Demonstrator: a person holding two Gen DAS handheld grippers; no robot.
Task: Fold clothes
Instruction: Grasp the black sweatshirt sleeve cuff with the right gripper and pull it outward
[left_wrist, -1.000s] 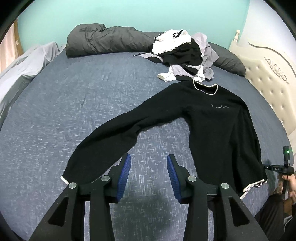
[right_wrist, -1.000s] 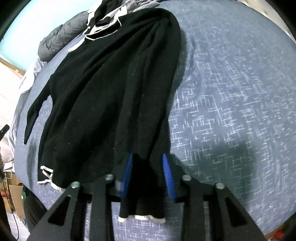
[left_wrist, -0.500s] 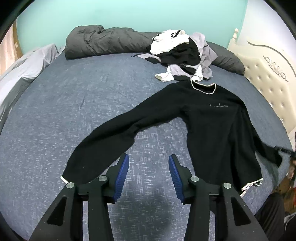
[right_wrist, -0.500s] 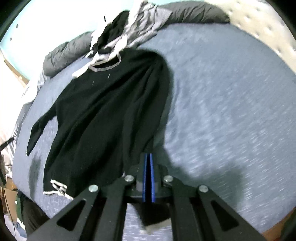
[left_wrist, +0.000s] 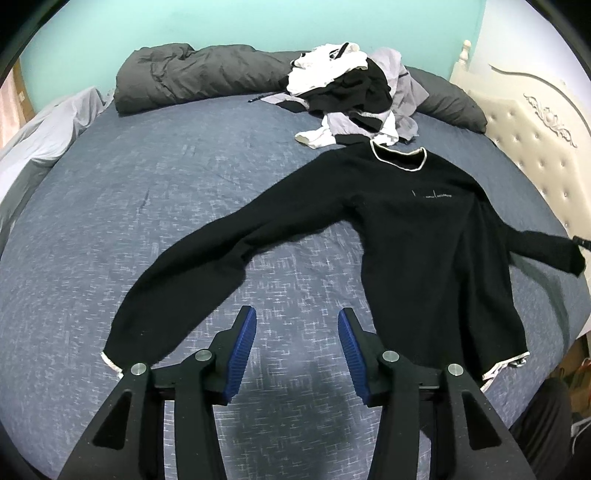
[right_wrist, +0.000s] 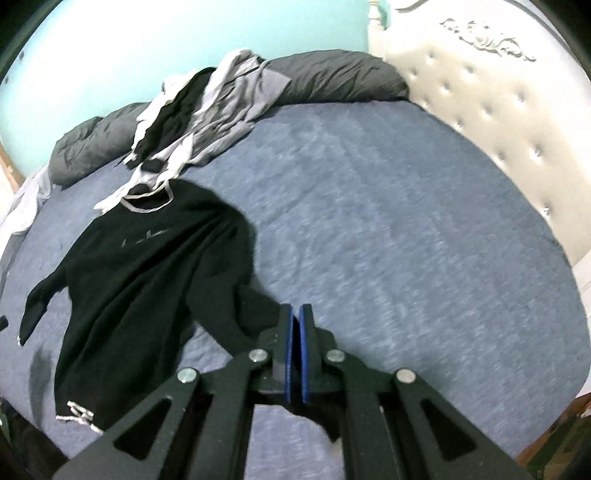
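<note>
Tongs first: the right tongs are clamped tight on the black sleeve near its cuff, fabric pinched between the blue pads, the sleeve running from them up and left to the shoulder of the sweater. In the left wrist view that sleeve shows lifted off the bed, stretched out to the far right. The left tongs stand parted with nothing between them — only bare sheet shows in the gap. The other sleeve lies flat just left of and beyond them, its white cuff beside the left finger; the body of the sweater lies to their right, face up, collar away from them. Beyond the collar sits a heap of unfolded clothes, and past it a grey duvet.

Risks, as I judge them: the grip is near the cuff, so a quick pull may slip the knit out of the pads. With nothing pinning the body, drawing the sleeve across could drag the whole sweater and bunch it — the fold would then land crooked. Swinging the sleeve too far toward the collar might catch the heap.
</note>
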